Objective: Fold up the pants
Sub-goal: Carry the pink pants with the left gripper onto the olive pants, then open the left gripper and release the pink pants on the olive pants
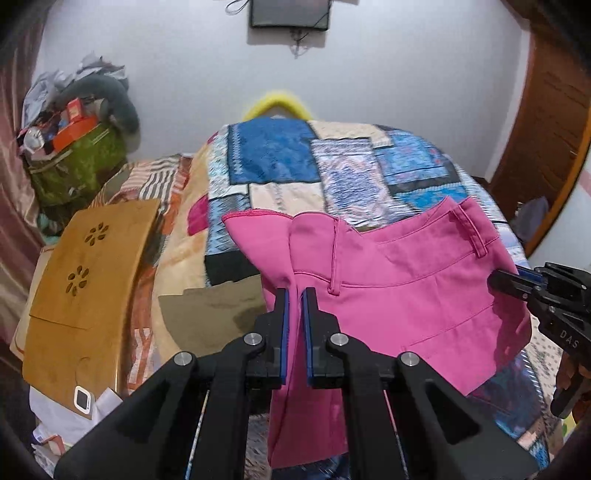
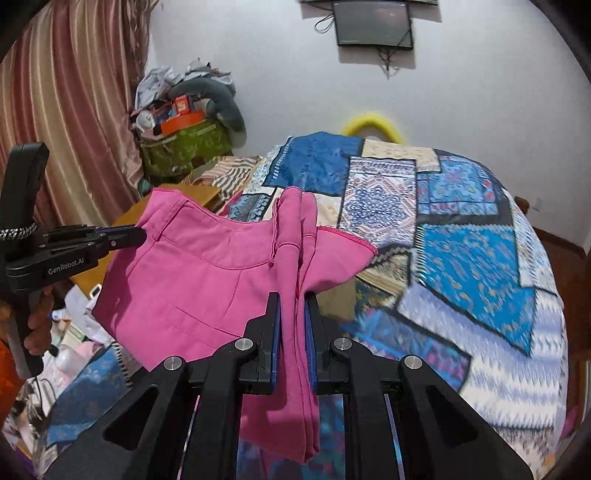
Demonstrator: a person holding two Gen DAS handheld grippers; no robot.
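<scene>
Pink pants (image 1: 406,280) hang in the air over the bed, their waistband end stretched between my two grippers. In the left wrist view my left gripper (image 1: 294,295) is shut on a bunched fold of the pink fabric, which trails down between its fingers. My right gripper (image 1: 494,282) shows at the right edge, clamped on the other side of the waistband. In the right wrist view my right gripper (image 2: 293,299) is shut on a thick fold of the pants (image 2: 192,284), and my left gripper (image 2: 138,234) pinches their far left corner, held by a hand.
A bed with a blue patchwork quilt (image 1: 332,166) lies under and beyond the pants. A wooden lap table (image 1: 92,280) rests at the left, with a cluttered green bag (image 1: 74,166) behind it. Curtains (image 2: 74,110) hang at the left and a screen (image 2: 373,26) is on the wall.
</scene>
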